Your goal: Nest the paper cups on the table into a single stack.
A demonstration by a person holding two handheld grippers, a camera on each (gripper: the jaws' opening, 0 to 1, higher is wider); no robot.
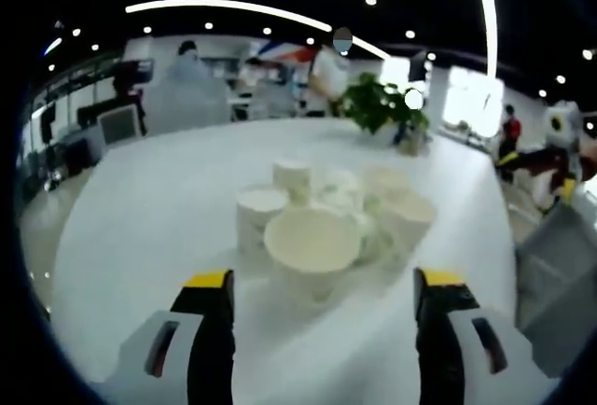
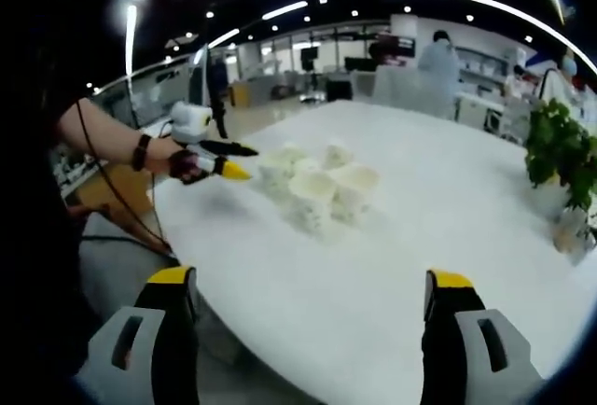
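So, start of task by the look of it: the cups (image 1: 322,214) sit loose in a tight cluster near the middle of the white bench (image 1: 149,228), mouths up, none clearly nested yet. Some touch each other; exact count is hard to tell through the blur. The nearest cup (image 1: 312,242) in the left gripper view is the widest-looking and lies right between the jaw lines.

Left tool (image 1: 324,330): jaws wide apart, empty, aimed straight at that near cup, probably lined up for a first grab. The right gripper view shows the same tool (image 2: 224,160) from the side, held in a hand (image 2: 177,162), tips just beside the cluster (image 2: 317,186) but not touching.

Right tool (image 2: 308,330): jaws apart too, empty, hanging back over the bench edge, well apart from the cups. Likely waiting so it can take a second cup or steady the stack.

Plant (image 1: 378,106) stands at the far side of the bench, clear of the work. People stand in the background.

Risk: light paper cups packed close, so a grab may knock neighbours.
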